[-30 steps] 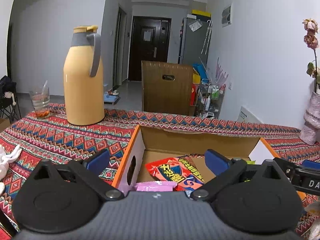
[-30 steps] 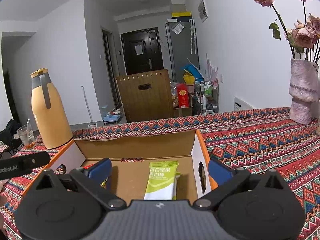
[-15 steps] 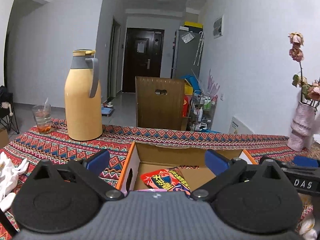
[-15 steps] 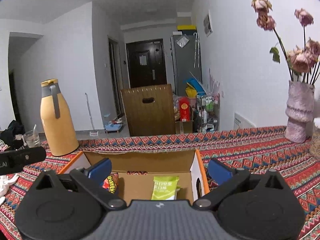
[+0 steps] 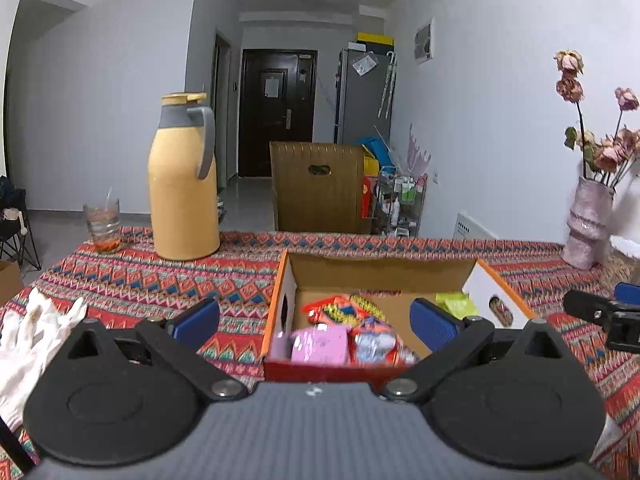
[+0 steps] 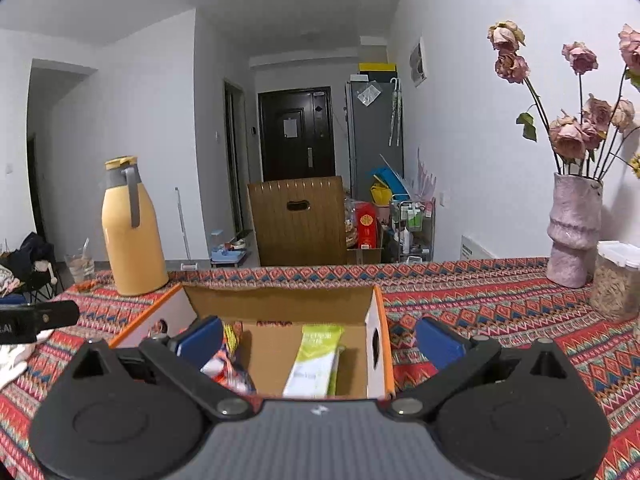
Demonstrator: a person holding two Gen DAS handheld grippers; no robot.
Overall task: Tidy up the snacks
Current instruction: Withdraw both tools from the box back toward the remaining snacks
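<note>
Left gripper (image 5: 314,318): blue-padded fingers (image 5: 196,318) spread wide, nothing between them, held in front of the near end of the box.
Right gripper (image 6: 318,336): fingers (image 6: 438,342) spread apart too, empty; the left pad sits over the box's left half, the right pad outside the box's right wall.
Writing: white letters "AI" on the black bar of the other gripper at the left edge of the right wrist view; nothing more of it reads.
Cardboard box (image 5: 382,272): open, orange-edged, on the patterned desk (image 5: 140,280), straight ahead between both pairs of fingers.
Pink pack (image 5: 318,344): at the near end of the box, just beyond the left gripper's gap; print blurred.
Red snack bags (image 5: 340,310): beside and behind the pink pack, yellow and dark print, not readable.
Green-and-white packet (image 6: 316,354): flat on the box floor on the right side, centred ahead of the right gripper; it carries lettering too soft to read.
White glove (image 5: 36,334): on the desk left of the left gripper.
Clear jar (image 6: 616,280): right side of the desk, white lid, beside the vase.
Pink vase (image 6: 572,228): dried roses, far right edge of the desk.
Yellow thermos jug (image 5: 184,180): upright beyond the box on the left, grey handle.
Glass (image 5: 102,226): just left of the jug.
Brown chair (image 5: 318,186): behind the desk.
</note>
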